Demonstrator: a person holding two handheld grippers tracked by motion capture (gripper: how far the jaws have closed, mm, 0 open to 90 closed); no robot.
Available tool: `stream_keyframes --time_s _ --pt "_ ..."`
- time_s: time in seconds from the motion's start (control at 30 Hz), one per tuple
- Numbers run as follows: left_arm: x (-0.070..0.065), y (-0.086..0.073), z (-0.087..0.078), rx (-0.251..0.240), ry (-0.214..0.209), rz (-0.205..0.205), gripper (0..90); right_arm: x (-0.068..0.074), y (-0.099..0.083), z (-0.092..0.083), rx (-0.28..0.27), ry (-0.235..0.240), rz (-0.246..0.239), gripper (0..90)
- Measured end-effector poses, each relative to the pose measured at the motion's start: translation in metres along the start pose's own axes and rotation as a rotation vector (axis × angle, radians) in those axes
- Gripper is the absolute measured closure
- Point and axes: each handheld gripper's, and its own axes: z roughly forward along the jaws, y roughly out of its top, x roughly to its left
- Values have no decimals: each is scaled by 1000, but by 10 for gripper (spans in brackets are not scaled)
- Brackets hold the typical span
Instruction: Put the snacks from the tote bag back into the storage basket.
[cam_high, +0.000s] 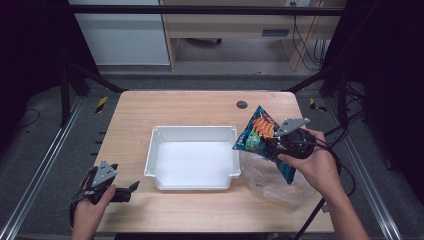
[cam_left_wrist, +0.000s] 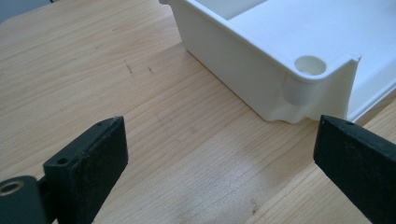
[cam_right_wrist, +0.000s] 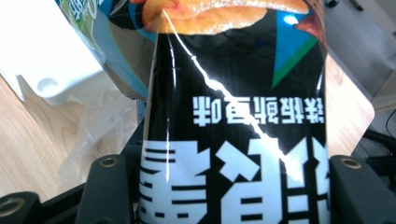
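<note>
Both my right gripper (cam_high: 272, 145) jaws clamp the snack bag (cam_high: 260, 134); I should carry it level over the white tray (cam_high: 162, 131), left gripper (cam_high: 131, 187) agape.

Bright, even overhead light fell on the table (cam_high: 200, 107); the room around it was dark. Glare streaked the snack bag (cam_right_wrist: 233, 116), and the white tray (cam_left_wrist: 280, 60) looked washed out.

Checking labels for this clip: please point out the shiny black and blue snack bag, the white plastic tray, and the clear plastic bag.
Shiny black and blue snack bag (cam_high: 260, 131): high view, its printed front.
White plastic tray (cam_high: 194, 131): high view, its far rim.
Clear plastic bag (cam_high: 262, 176): high view, its crumpled middle.
</note>
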Motion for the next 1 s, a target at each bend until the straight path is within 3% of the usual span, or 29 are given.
stream_keyframes --time_s 0.23,0.5,1.0 --pt "0 0 0 0 -4 -6 27 3 19 -3 -48 12 -11 416" --pt "2 -1 -1 -5 1 -13 27 6 43 -1 -43 5 -79 416" --pt "2 -1 -2 -9 2 -13 27 10 68 -3 -75 25 -127 416"
